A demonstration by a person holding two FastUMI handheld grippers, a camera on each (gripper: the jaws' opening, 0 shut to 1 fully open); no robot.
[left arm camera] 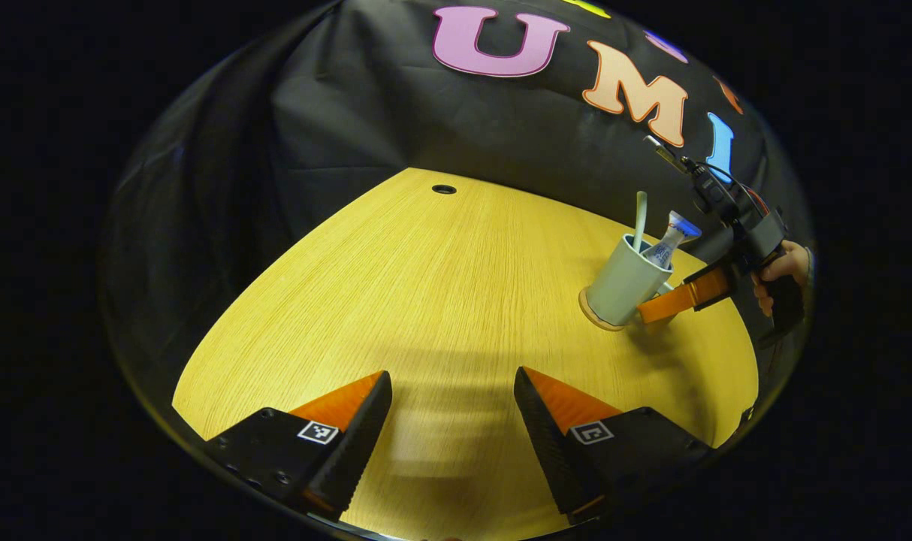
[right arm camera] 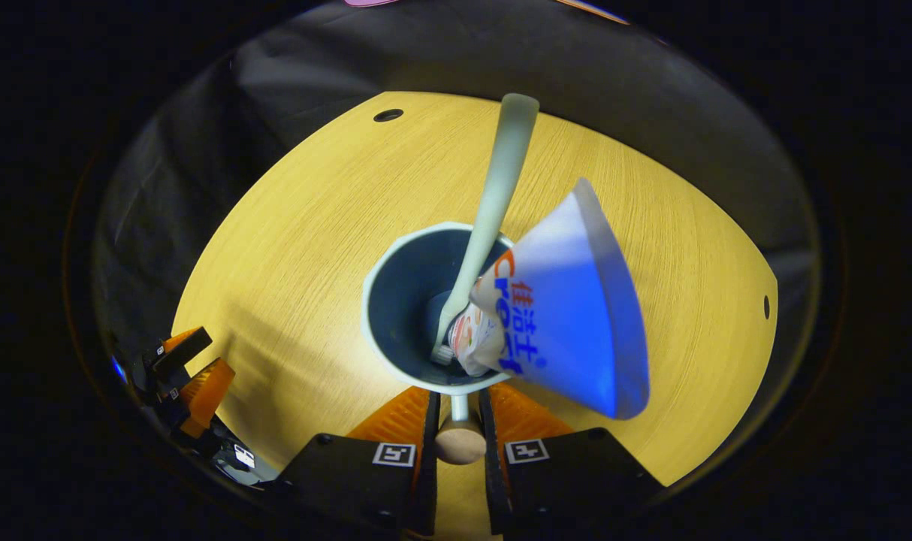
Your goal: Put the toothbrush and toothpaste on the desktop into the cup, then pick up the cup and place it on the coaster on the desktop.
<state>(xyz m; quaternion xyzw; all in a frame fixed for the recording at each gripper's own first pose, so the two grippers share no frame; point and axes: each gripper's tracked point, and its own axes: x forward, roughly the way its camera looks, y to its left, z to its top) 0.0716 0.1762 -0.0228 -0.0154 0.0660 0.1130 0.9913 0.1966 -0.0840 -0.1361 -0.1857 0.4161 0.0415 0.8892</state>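
So the mug was already sitting on the round wooden coaster over at the right side of the yellow wood-grain desktop, as seen from the left gripper view. The toothbrush stood in it bristles down, handle poking up past the rim, and the toothpaste tube was stuffed in next to it, cap end down, with the flat crimped end sticking out and leaning off to one side.

The right gripper had its fingers pinched in close on the mug's handle, which had a little wooden-looking knob between them. In the left gripper view you could see that same gripper reaching in from the right edge with a hand wrapped around its grip, fingers up against the mug's side.

The left gripper was well apart from all that, hovering over bare desktop with its fingers spread wide and nothing between them. It also showed at the lower left edge of the right gripper view. There was a small dark hole near the far edge of the desktop.
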